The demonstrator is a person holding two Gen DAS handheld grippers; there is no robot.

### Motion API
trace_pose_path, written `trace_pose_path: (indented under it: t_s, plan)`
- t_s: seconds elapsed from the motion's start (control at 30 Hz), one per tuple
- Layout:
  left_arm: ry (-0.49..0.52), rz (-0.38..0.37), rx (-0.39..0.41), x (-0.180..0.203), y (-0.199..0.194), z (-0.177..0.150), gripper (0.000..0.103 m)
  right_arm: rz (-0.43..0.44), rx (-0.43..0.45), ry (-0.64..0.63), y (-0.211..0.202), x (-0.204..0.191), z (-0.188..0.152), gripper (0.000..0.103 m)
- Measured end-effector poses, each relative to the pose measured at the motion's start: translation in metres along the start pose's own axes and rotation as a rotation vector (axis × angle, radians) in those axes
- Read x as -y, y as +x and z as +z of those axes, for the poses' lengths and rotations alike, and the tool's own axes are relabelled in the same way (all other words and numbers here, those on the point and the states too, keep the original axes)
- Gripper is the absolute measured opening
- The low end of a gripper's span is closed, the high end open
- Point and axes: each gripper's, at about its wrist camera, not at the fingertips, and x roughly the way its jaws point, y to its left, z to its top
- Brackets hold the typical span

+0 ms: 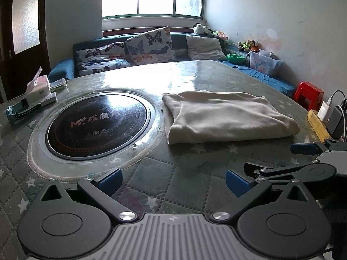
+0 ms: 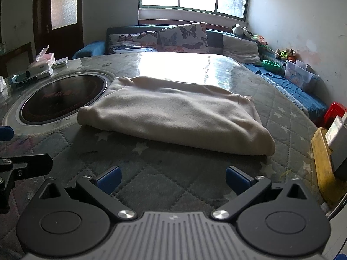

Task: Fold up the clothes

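Note:
A cream garment (image 1: 225, 117) lies folded into a flat rectangle on the quilted, star-patterned table cover (image 1: 151, 173). In the right wrist view the same cream garment (image 2: 173, 112) fills the middle, just ahead of my right gripper (image 2: 173, 179). That gripper is open, blue pads wide apart, nothing between them, a short way in front of the garment's near edge. My left gripper (image 1: 173, 181) is open too and empty, hovering over the cover to the garment's near left. The right gripper (image 1: 312, 151) shows at the right edge of the left wrist view.
A round black induction cooktop (image 1: 97, 122) is set into the table left of the garment. Small boxes and a tissue pack (image 1: 40, 91) sit at the far left. A yellow power strip with chargers (image 2: 325, 160) lies along the right edge. A sofa with cushions (image 1: 149, 45) stands behind.

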Motion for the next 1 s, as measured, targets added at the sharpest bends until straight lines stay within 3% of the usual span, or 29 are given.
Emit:
trace_pose_path:
  t_s: [1.0]
  plan:
    - [0.025, 0.010, 0.003, 0.011, 0.001, 0.002, 0.103, 0.009, 0.002, 0.019, 0.004, 0.005, -0.003, 0.103]
